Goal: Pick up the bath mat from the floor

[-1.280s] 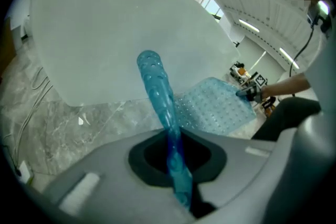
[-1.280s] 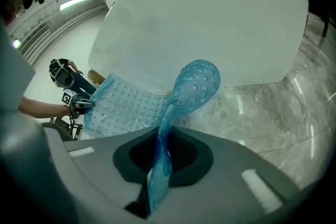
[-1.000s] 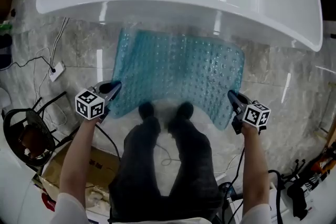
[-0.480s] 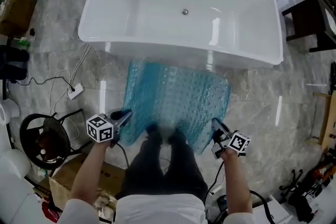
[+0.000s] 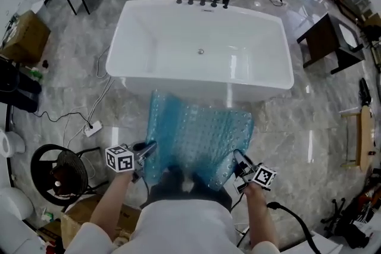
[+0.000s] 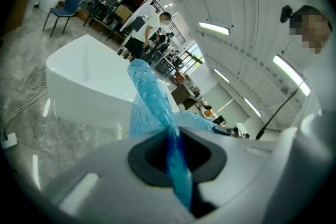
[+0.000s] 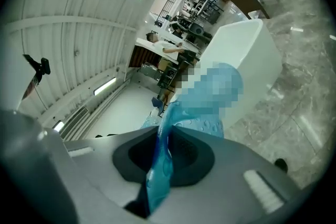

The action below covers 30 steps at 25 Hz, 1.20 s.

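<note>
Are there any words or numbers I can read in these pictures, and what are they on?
None can be read.
Left gripper and right gripper: only black-and-white square markers, no words.
Cardboard box: any print too small to read.
Bath mat, bathtub: no print visible.

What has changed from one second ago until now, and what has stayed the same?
The left gripper and the right gripper rose as the person stood up, lifting the near edge of the bath mat up from the floor. Both stay shut on its near corners; the bathtub has not moved.
</note>
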### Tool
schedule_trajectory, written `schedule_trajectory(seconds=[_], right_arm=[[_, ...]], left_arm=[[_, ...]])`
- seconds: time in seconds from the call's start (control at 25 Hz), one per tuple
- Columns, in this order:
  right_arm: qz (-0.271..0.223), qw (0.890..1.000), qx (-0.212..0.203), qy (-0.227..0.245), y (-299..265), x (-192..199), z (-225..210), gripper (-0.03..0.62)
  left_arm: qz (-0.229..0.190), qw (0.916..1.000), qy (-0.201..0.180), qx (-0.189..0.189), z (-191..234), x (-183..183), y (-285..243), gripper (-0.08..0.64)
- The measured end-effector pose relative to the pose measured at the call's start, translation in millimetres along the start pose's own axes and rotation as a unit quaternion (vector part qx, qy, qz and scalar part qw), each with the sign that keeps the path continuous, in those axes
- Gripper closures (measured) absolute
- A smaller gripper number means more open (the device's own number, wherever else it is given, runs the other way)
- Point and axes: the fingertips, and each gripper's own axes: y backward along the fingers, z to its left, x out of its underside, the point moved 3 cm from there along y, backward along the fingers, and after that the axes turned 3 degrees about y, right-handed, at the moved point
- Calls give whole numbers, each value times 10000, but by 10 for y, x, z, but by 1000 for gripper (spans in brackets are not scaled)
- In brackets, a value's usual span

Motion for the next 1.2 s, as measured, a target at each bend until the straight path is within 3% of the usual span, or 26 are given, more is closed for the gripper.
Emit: schedule_trajectory(seconds=[0.16, 0.4, 0.72, 1.2], right_arm=[[-139, 9997, -172, 57, 426, -149, 347, 555], [-3, 9975, -644, 301, 994, -432, 519, 555], [363, 9928, -964, 603, 1844, -779, 340, 554], [861, 9858, -1209, 784, 2944, -1061, -20, 551]], left_arm=[[-317, 9994, 36, 96, -587, 6, 55, 541], [-767, 9970, -15, 41, -1336, 206, -119, 541], [-1711, 9835, 587, 69, -2176, 737, -500, 540], [-1929, 9801, 437, -161, -3109, 1634, -1015, 540]])
